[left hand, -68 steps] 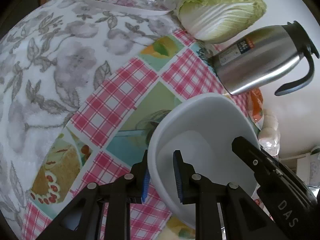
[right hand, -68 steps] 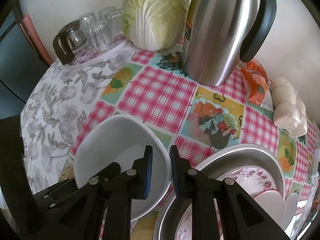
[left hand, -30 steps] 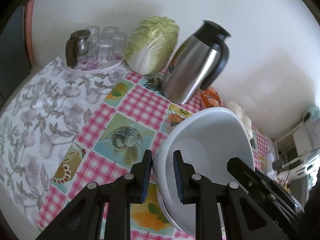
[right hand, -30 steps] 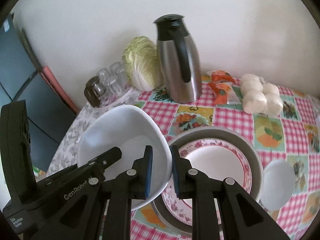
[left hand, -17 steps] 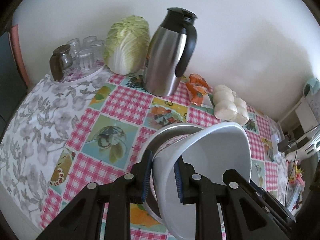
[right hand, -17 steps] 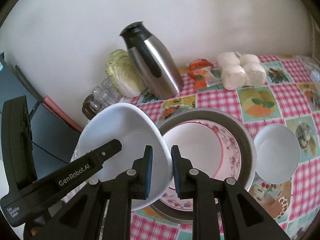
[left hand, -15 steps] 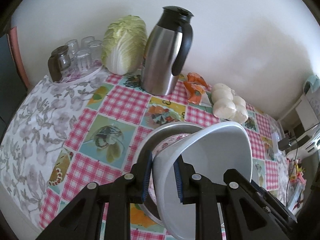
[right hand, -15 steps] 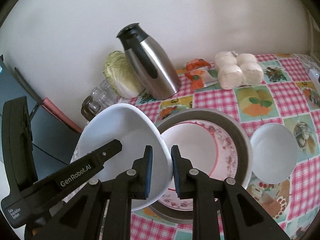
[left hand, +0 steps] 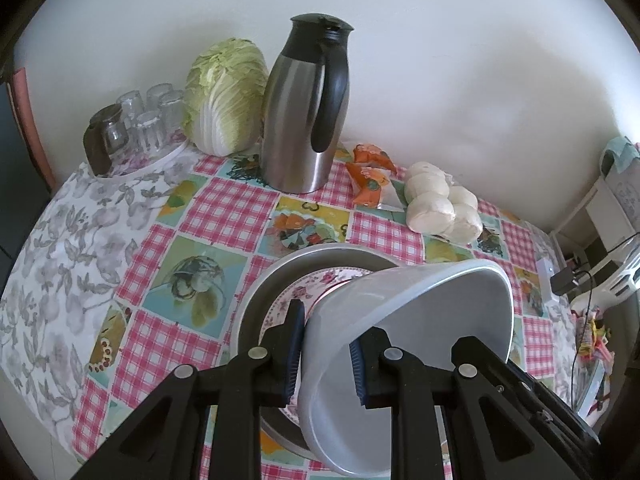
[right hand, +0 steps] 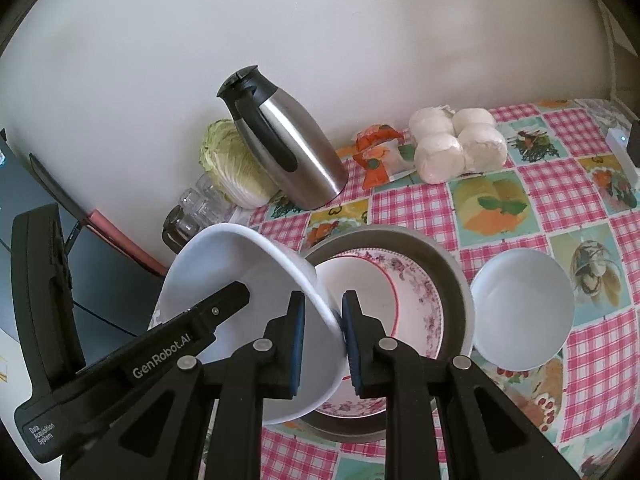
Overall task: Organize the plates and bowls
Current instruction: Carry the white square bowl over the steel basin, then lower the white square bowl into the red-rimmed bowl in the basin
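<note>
Here I pinch the white bowl's (left hand: pixel 432 320) rim with my left gripper (left hand: pixel 326 354) and right gripper (right hand: pixel 322 328), tilted above the metal basin (right hand: pixel 444 256) near the table's front edge

Left gripper (left hand: pixel 325 350) angled down, my jaws nearly closed, blue pads (left hand: pixel 295 344) clamped on near rim of white bowl (left hand: pixel 420 320), one pad outside wall, one inside. Right gripper (right hand: pixel 322 330) angled down too, jaws narrow, pinching opposite rim same way. Bowl tilted, carried between both. Left gripper body visible at lower left of right wrist view.
</note>
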Demonstrator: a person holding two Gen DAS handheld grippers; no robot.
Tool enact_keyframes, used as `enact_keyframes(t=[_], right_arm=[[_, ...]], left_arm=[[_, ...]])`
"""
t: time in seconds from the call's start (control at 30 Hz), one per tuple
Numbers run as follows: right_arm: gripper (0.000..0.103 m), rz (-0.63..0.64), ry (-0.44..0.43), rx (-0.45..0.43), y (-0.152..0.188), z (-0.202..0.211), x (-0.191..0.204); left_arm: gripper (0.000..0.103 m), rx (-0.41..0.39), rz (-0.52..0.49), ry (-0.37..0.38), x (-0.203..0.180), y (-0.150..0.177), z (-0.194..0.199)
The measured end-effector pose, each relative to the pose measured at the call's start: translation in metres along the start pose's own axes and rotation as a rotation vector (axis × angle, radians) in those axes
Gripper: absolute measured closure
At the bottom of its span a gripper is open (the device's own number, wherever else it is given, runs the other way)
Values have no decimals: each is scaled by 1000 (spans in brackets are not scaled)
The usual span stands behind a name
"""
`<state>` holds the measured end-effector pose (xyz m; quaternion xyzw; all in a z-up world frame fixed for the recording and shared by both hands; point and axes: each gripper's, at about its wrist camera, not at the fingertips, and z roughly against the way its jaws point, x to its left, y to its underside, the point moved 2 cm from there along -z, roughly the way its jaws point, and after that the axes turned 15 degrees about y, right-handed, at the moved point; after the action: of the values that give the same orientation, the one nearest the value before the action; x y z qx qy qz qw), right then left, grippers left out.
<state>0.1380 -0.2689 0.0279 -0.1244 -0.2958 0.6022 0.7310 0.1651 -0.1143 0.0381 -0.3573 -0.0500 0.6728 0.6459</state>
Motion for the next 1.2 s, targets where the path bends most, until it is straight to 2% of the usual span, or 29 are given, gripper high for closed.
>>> enact_keyframes(t=[0.5,1.2], right_arm=[[82,-20,7,27,-3,-5,-11],[81,-53,36,74,1,-27,-21]], left_arm=[[80,7,19,28,-4,-1,-8],[79,80,56,42,7,5,-38]])
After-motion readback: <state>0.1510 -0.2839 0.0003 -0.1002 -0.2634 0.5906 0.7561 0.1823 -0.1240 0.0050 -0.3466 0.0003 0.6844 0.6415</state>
